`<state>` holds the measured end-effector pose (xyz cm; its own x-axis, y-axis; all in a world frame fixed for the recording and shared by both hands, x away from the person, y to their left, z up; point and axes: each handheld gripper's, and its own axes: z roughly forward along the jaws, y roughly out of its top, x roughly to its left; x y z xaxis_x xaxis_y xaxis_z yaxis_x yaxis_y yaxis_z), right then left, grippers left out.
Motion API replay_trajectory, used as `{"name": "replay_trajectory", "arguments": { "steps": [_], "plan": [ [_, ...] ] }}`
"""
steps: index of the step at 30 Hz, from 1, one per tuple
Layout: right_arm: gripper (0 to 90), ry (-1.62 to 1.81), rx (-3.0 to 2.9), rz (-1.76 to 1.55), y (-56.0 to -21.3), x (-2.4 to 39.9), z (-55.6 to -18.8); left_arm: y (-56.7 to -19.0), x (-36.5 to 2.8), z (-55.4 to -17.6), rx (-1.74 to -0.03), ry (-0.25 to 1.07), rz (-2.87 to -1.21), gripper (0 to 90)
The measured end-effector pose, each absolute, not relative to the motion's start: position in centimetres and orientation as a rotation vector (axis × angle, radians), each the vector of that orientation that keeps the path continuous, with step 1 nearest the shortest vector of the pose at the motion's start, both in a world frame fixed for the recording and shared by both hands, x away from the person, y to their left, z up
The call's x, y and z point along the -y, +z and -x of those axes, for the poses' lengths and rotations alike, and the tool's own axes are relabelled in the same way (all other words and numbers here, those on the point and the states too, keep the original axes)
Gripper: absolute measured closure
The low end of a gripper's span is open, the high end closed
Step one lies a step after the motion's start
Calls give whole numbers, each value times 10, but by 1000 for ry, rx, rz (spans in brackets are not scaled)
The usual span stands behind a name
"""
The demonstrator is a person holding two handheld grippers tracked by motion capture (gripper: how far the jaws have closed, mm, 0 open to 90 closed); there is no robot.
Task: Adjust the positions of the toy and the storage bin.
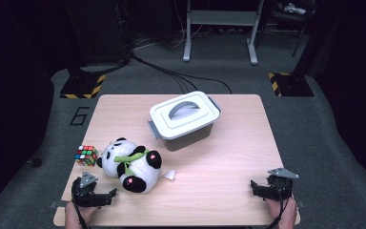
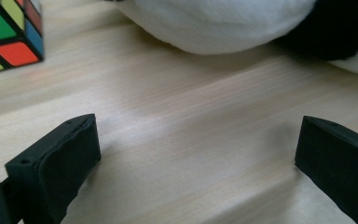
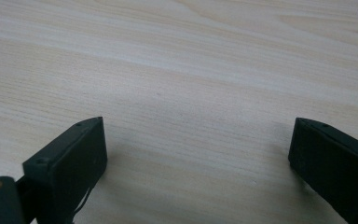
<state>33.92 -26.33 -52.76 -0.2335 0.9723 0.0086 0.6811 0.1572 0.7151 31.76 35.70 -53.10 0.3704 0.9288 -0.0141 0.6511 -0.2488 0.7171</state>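
The tabletop is a pale wooden board, and most of it lies bare. Toward its far middle stands a lidded storage box, white lid clipped on over a grey tub, its handle folded flat.

Nearer the person's left lies a panda plush, on its back, head pointing left, a green scarf round its neck and a white tag sticking out just beside its foot. Touching or almost touching its head on the left sits a colour cube.

The left hand-held gripper rests low at the near left corner, jaws spread as wide as they go and holding nothing; in the left gripper view bare wood lies between them, with the plush's white belly just ahead. The right hand-held gripper sits at the near right corner, also wide open and empty, well apart from everything.

The step in hand looks like a reach for the plush. To do it well, the left hand-held gripper should go forward with jaws kept wide, straddle a firm part such as the body or a leg, not the loose scarf or tag, and close deep enough that the soft stuffing does not slip out. It should steer clear of the cube.
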Motion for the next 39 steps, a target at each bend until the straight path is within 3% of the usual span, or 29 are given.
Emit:
{"name": "replay_trajectory", "arguments": {
  "steps": [13, 39],
  "plan": [
    [0, 880, -2074, -1564, -515, 256, -360, -531, -356, -319, -1361, 567, -2003, 0],
    [0, 985, -2236, -1375, -440, 196, -431, -531, -357, -319, -1358, 567, -2008, 3]
  ]
}}
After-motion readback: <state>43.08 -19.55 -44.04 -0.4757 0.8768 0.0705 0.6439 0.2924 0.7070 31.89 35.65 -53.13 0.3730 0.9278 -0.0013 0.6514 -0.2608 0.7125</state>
